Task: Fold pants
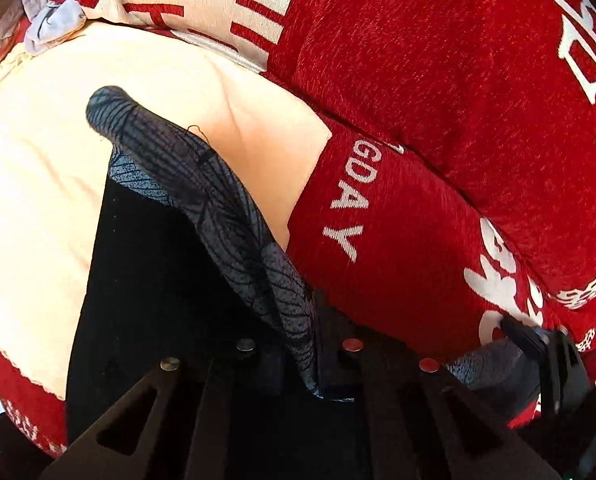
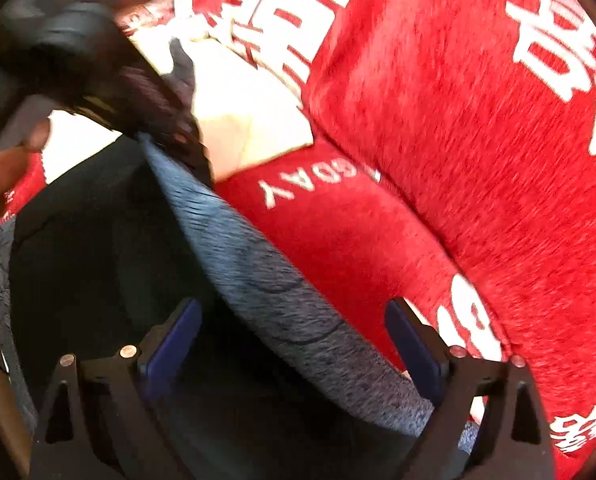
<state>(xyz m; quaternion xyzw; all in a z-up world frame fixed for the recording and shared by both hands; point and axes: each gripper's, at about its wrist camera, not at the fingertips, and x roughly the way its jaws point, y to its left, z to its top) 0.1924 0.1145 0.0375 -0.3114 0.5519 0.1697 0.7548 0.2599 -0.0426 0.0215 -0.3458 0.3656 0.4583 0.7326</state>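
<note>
The pants are clamped in the left gripper; the right gripper is spread apart around their edge.

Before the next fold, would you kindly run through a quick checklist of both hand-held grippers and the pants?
1. Left hand-held gripper shut on the grey patterned pants: ok.
2. Right hand-held gripper open, pads off the cloth: ok.
3. Pants edge lies between the right fingers, ready to pinch: ok.
4. Pants lie flat for folding: not ok, the edge is lifted and ridged.
5. Number of layers in the left grip: cannot tell.
6. Red lettered cover under the pants free of both grippers: ok.
</note>
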